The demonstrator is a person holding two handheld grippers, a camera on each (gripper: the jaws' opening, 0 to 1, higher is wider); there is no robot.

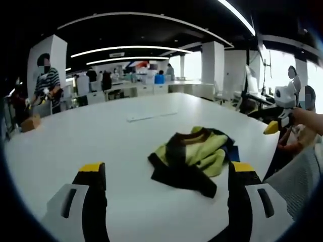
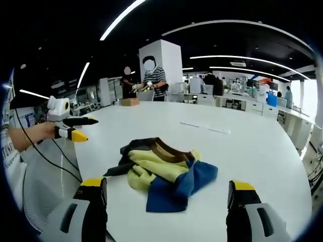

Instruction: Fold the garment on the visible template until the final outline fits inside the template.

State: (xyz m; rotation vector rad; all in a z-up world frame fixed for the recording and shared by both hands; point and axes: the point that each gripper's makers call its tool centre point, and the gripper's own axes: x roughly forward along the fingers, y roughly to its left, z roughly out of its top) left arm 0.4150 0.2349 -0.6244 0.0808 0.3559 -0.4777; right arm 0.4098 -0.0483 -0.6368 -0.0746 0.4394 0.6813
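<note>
A crumpled garment (image 1: 194, 156) in yellow-green, black and blue lies in a heap on the white table (image 1: 101, 136). My left gripper (image 1: 167, 169) is open, its yellow-tipped jaws standing wide apart just short of the heap. In the right gripper view the same garment (image 2: 161, 171) lies between and beyond the wide-apart jaws of my open right gripper (image 2: 167, 184), with nothing held. The right gripper (image 1: 280, 118) also shows at the right of the left gripper view, held by a hand. The left gripper (image 2: 75, 128) enters the right gripper view from the left.
A pale flat strip (image 1: 151, 117) (image 2: 204, 127) lies on the table beyond the garment. A person in a striped shirt (image 1: 48, 83) stands at the far end beside a cardboard box (image 1: 30, 122). Desks and other people fill the background. A cable (image 2: 50, 161) hangs off the table's near edge.
</note>
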